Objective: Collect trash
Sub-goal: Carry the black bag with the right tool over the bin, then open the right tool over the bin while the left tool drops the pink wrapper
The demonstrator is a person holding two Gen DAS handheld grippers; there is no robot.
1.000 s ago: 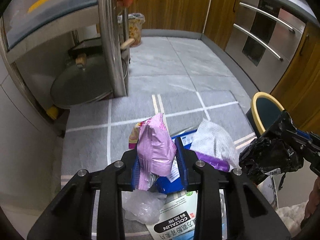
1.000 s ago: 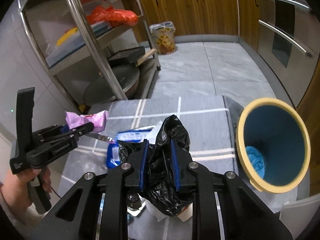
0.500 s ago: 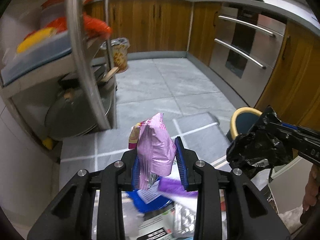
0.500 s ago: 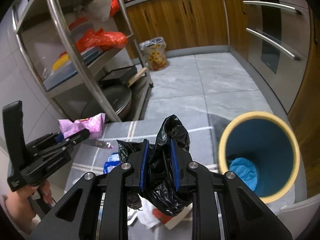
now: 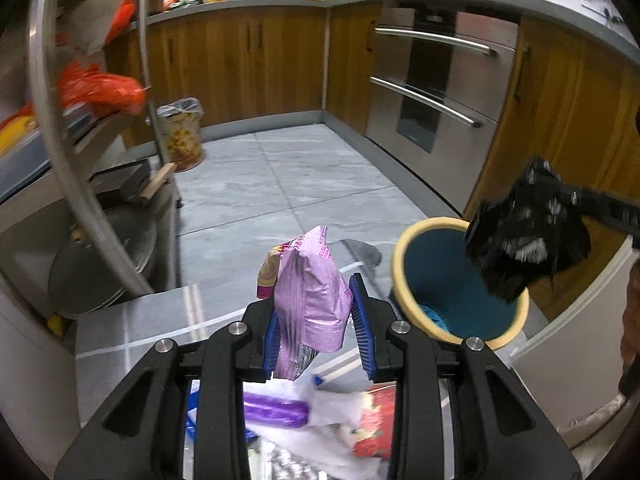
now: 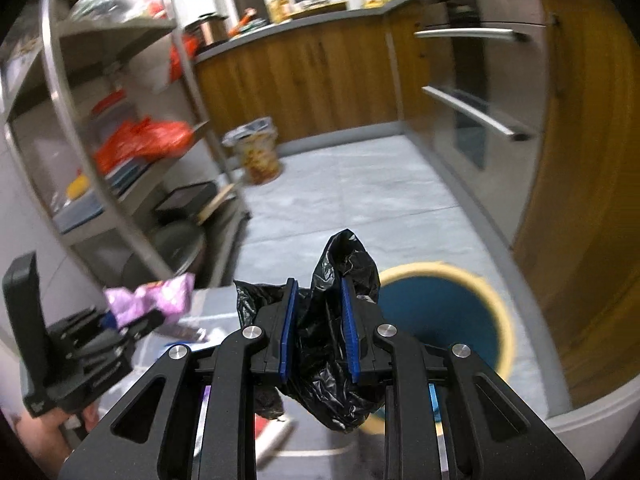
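Observation:
My left gripper point(image 5: 318, 320) is shut on a pink foil snack packet point(image 5: 310, 300) and holds it in the air to the left of the bin. The bin point(image 5: 408, 256) is blue inside with a yellow rim and has blue trash at the bottom. My right gripper point(image 6: 318, 324) is shut on a crumpled black plastic bag point(image 6: 336, 344) and holds it over the near left rim of the bin point(image 6: 500, 320). In the left wrist view the black bag point(image 5: 524, 236) hangs over the bin's right rim. In the right wrist view the pink packet point(image 6: 150, 298) is at the left.
More trash lies on the grey mat below: a purple wrapper point(image 5: 276, 414), a red packet point(image 5: 374, 420), clear plastic point(image 5: 332, 408). A steel shelf rack point(image 5: 60, 128) stands at the left, wood cabinets and an oven point(image 5: 436, 92) at the right, a lined bin point(image 5: 182, 136) far back.
Both grippers have lifted with their loads and moved toward the bin. The black bag now hangs over the bin's rim and the pink packet is closer to it.

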